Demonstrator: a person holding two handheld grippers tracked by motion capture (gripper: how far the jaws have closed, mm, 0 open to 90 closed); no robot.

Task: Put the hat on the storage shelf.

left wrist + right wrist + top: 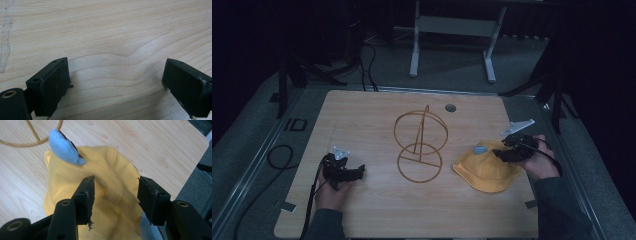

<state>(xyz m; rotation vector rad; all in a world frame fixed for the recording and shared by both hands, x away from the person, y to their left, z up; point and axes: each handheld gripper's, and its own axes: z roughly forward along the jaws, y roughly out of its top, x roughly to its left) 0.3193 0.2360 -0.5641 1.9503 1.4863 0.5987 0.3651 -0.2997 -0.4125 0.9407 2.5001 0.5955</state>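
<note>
On the wooden surface (362, 210) a gold wire stand (420, 147) sits mid-way, a yellow hat (484, 172) with a blue patch (63, 147) lies right of it under the spread right claw (116, 195), and the left claw (115, 82) hovers spread over bare wood.

room dark | grey carpet floor (447, 65) | white desk frame (452, 30) behind | black cables (367, 65) on floor
</note>
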